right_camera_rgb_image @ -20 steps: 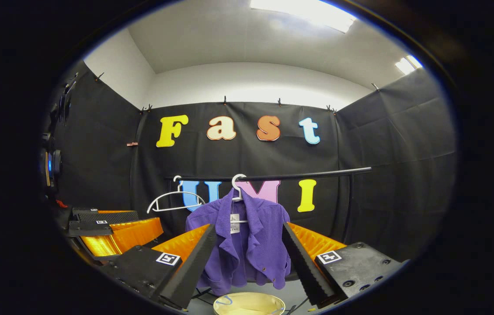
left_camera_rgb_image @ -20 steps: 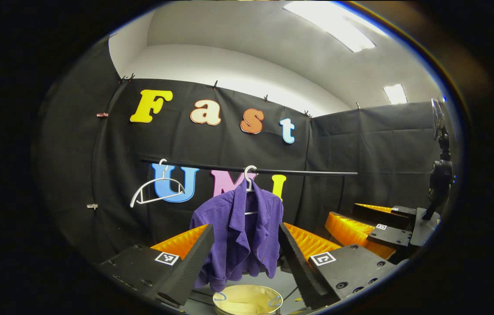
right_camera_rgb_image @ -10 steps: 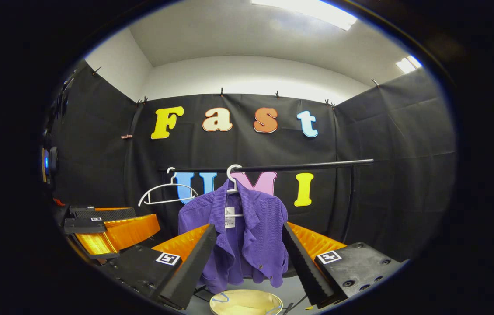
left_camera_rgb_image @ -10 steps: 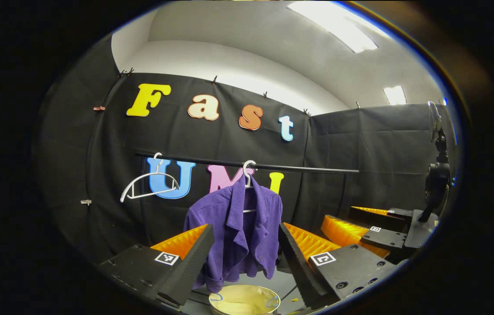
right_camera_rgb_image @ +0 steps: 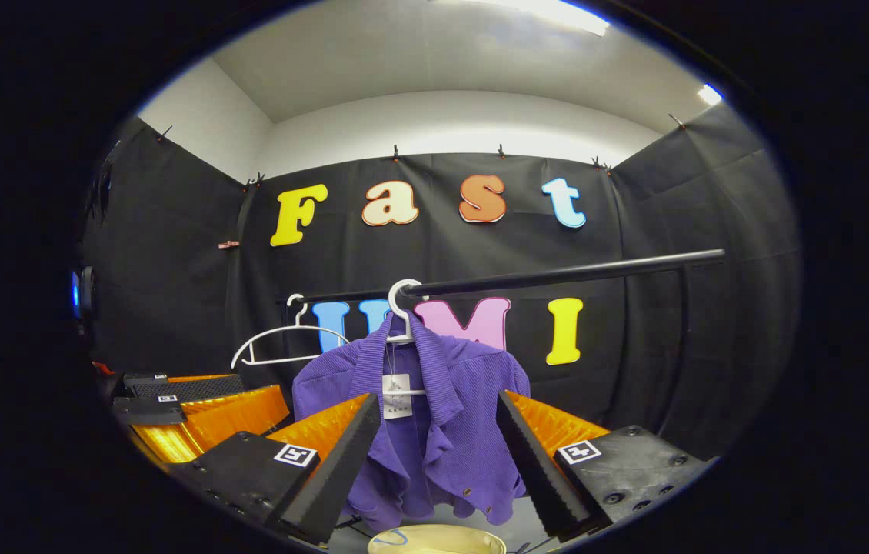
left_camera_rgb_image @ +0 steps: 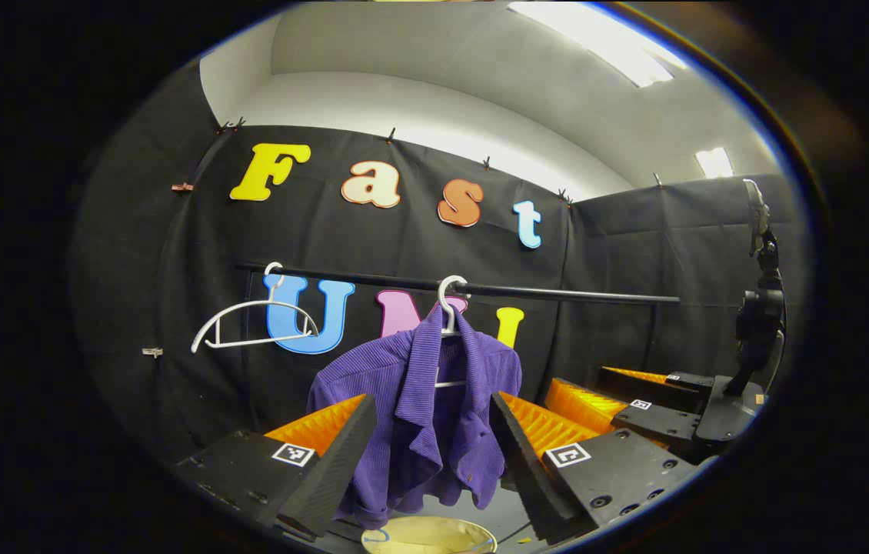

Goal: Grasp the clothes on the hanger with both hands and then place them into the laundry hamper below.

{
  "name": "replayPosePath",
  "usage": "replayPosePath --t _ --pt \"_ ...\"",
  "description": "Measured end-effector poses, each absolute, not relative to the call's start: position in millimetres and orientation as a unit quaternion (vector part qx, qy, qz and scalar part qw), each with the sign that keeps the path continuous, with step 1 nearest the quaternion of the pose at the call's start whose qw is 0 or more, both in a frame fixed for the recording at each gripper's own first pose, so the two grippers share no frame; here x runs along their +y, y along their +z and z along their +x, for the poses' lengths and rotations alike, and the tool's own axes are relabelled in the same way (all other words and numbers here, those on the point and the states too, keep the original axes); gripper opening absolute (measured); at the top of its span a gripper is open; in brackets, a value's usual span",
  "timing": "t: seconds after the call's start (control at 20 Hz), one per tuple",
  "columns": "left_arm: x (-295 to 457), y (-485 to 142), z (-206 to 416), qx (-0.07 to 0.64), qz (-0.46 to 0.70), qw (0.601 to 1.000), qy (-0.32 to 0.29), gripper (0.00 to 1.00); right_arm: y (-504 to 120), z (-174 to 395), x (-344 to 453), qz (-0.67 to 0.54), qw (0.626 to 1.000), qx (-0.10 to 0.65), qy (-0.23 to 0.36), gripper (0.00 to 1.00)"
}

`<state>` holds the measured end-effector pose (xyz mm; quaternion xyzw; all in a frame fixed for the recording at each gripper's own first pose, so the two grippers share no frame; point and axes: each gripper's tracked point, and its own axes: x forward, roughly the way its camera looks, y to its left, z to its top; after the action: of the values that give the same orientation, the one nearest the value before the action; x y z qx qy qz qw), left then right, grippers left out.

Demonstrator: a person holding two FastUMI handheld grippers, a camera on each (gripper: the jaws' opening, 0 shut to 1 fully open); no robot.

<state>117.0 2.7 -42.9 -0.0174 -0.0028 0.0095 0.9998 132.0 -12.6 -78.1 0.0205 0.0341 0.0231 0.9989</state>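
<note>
purple jacket [left_camera_rgb_image: 434,415] on white hanger [left_camera_rgb_image: 448,308], on the rail [right_camera_rgb_image: 557,275] | hamper [right_camera_rgb_image: 434,538] below it, contents not visible | left gripper [left_camera_rgb_image: 431,454] jaws wide, holding nothing | right gripper [right_camera_rgb_image: 434,454] jaws wide, holding nothing

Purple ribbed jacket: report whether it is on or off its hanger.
On. The purple ribbed jacket hangs from the white plastic hanger, hooked over the black rail, above the cream round hamper.
</note>
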Motion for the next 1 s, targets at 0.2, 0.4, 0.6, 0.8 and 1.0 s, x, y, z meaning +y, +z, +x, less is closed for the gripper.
replayPosePath --t 0.2,0.4,0.6,0.8,1.0 --pt "-4.9 -69.8 155.3 -0.004 -0.022 0.999 0.04 0.94 -110.8 169.6 -13.9 0.019 0.996 0.054 0.07 0.99" --pt "-0.1 -98.7 188.0 0.013 -0.027 0.997 0.065 0.92 -148.2 200.7 -22.4 0.026 0.991 0.084 0.1 0.97" --pt "6.0 -119.4 217.3 0.031 -0.038 0.996 0.079 0.92 -179.2 226.1 -29.9 0.013 0.987 0.096 0.124 0.98" --pt "17.2 -133.4 236.9 0.037 -0.051 0.992 0.108 0.92 -202.9 243.6 -29.5 0.009 0.984 0.11 0.142 0.98" --pt "35.3 -152.9 258.2 0.06 -0.062 0.986 0.141 0.92 -217.6 263.9 -32.3 0.015 0.983 0.118 0.142 0.98"
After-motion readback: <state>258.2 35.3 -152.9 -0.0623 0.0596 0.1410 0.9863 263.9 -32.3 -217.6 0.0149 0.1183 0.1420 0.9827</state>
